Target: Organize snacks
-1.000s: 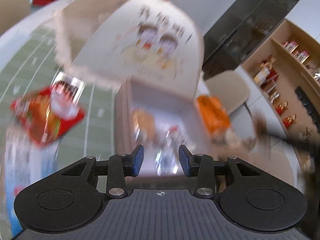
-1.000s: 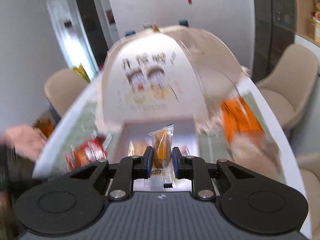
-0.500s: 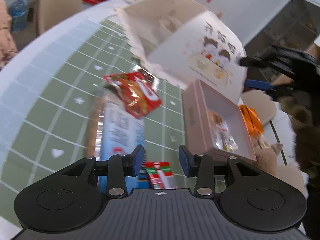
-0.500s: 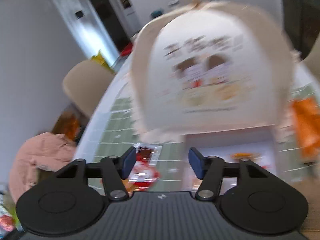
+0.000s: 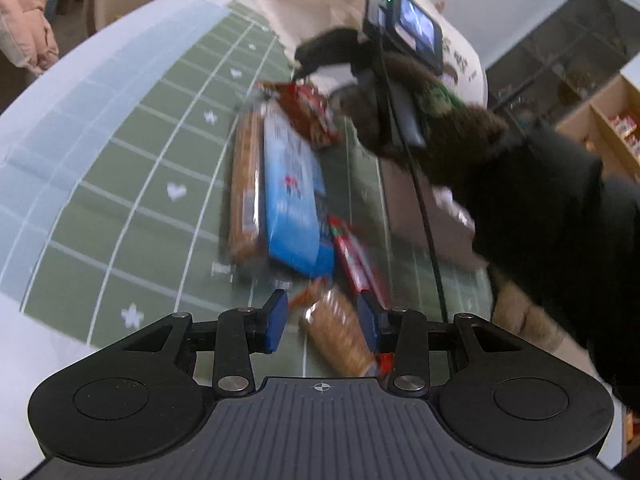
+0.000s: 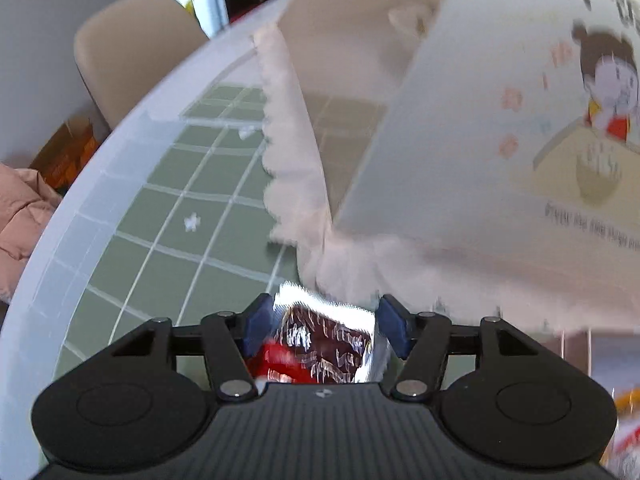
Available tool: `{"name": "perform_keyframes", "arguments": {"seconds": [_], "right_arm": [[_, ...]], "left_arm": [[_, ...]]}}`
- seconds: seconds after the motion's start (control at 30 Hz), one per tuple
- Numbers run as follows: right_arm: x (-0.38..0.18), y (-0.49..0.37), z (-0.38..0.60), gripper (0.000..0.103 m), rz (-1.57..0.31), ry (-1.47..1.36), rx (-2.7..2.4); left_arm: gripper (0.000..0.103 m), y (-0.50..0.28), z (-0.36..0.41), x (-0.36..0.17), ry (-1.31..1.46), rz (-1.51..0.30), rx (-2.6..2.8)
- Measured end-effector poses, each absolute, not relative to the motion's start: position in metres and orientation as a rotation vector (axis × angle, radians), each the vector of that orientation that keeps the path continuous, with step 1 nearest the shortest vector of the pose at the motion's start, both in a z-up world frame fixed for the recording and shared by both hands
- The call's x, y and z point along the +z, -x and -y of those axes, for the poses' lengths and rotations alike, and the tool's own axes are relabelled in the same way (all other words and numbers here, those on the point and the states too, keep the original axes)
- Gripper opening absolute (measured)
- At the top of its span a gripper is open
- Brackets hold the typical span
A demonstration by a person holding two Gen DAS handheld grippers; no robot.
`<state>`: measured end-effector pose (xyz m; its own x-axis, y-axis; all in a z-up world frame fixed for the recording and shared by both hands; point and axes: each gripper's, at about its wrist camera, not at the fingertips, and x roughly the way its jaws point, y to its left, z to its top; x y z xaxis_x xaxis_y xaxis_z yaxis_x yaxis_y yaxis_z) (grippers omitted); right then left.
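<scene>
Two tools work over a desk (image 5: 132, 168) laid with a green gridded cloth. The left tool (image 5: 323, 322) stands spread, its blue pads either side of a tan cracker packet (image 5: 340, 332) without visibly pressing it. Just beyond lie a red-and-green wrapper (image 5: 356, 256), a long blue packet (image 5: 294, 196) and a brown biscuit sleeve (image 5: 245, 188) touching along their sides, with a dark red snack bag (image 5: 308, 118) overlapping the blue packet's far end. The right tool (image 6: 325, 328), borne by a hand in a dark furry sleeve (image 5: 460, 132), has just been narrowing a little after opening wide; it is still spread, with the red snack bag (image 6: 320, 344) lying between its pads (contact cannot be told through the blur). Above stands the raised lid (image 6: 480, 120) of the pale snack box, printed with cartoon children, its lacy paper edge (image 6: 288, 160) hanging over the cloth.
</scene>
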<state>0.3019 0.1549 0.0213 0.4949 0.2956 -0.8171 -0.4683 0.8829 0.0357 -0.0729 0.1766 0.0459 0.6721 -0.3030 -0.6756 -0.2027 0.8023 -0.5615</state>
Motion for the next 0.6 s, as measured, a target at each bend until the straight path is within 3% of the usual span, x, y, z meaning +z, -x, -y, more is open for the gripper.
{"name": "perform_keyframes", "arguments": {"seconds": [0.07, 0.13, 0.6], "right_arm": [[0.023, -0.295, -0.158, 0.038, -0.945, 0.249, 0.511], [0.024, -0.285, -0.156, 0.031, -0.961, 0.268, 0.552], [0.019, -0.165, -0.072, 0.027, -1.154, 0.090, 0.709]], "left_arm": [[0.043, 0.073, -0.176, 0.041, 0.675, -0.856, -0.060], [0.043, 0.074, -0.177, 0.036, 0.701, -0.862, -0.060], [0.042, 0.055, -0.203, 0.035, 0.687, -0.886, 0.037]]}}
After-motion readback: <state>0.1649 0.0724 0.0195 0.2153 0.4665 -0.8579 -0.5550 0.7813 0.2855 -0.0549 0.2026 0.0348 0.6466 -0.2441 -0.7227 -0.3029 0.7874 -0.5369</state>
